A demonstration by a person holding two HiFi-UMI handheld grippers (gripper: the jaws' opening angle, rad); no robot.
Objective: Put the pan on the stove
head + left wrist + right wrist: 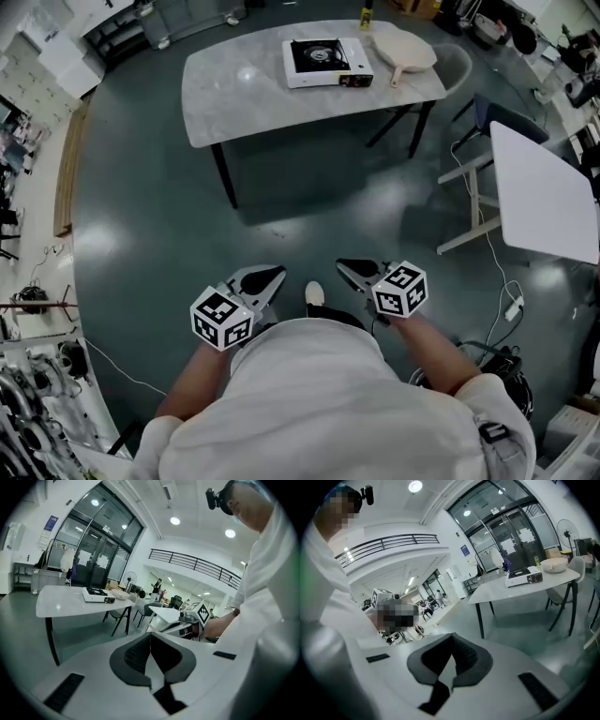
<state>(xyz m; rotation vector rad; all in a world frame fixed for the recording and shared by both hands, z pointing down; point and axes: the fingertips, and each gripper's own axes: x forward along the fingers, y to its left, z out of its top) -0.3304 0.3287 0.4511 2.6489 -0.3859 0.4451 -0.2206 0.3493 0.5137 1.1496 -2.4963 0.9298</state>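
- Pan (pixel 405 49) lies on the table (pixel 244 94), far ahead of both sets of jaws and out of reach. It sits just beside the stove (pixel 326 61), on the right gripper's side of it.
- Left gripper (pixel 267 278) and right gripper (pixel 356 270) each have their jaws pressed together, with nothing between them.
- The pan looks broad, shallow and rigid. It is probably not heavy, but it would likely tip forward when held by one end.
- Its pale surface appears smooth and may slip between the pads.
- The handle (pixel 395 75) points back toward the jaws. The likeliest hold is close to the bowl, to limit tilting.
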